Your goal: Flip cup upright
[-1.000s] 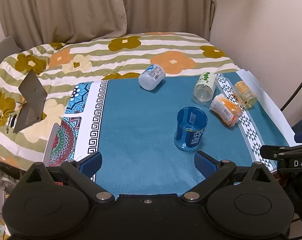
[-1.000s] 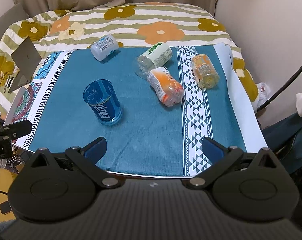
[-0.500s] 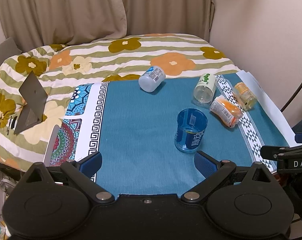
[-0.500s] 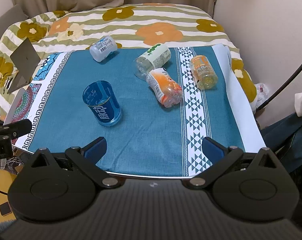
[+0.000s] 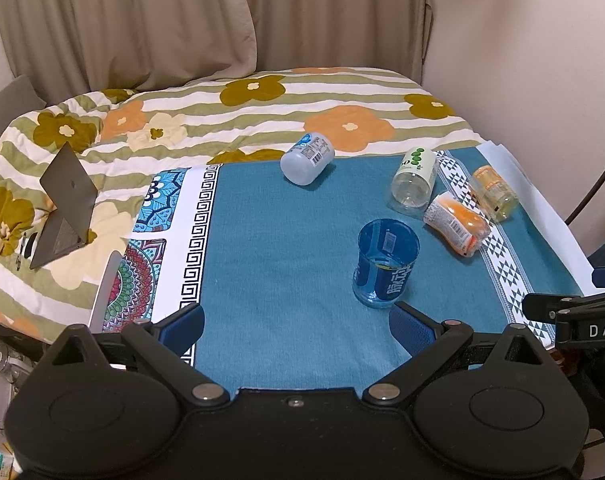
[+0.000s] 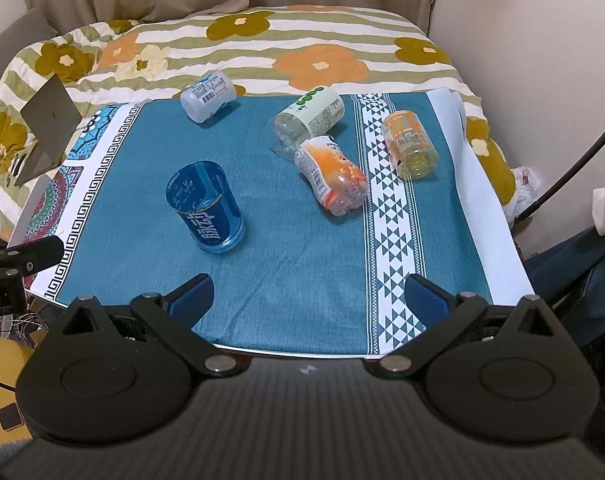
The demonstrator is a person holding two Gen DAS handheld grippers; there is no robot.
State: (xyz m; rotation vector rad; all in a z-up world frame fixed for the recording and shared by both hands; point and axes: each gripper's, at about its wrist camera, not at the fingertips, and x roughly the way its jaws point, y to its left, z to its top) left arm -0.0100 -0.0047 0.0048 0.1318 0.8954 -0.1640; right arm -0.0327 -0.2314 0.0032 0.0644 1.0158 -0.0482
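Note:
A blue see-through cup stands upright on the teal cloth, open end up; it also shows in the right wrist view. Several other cups lie on their sides: a grey-white one, a green-labelled clear one, an orange one and a yellow one. My left gripper is open and empty, near the cloth's front edge, just in front of the blue cup. My right gripper is open and empty at the front edge.
The cloth lies on a flowered striped quilt. An open laptop stands at the left. A curtain and wall close off the back and right. The other gripper's body shows at the right edge.
Both grippers have pulled back and up slightly from the cups. The blue cup stays upright and nothing else has moved.

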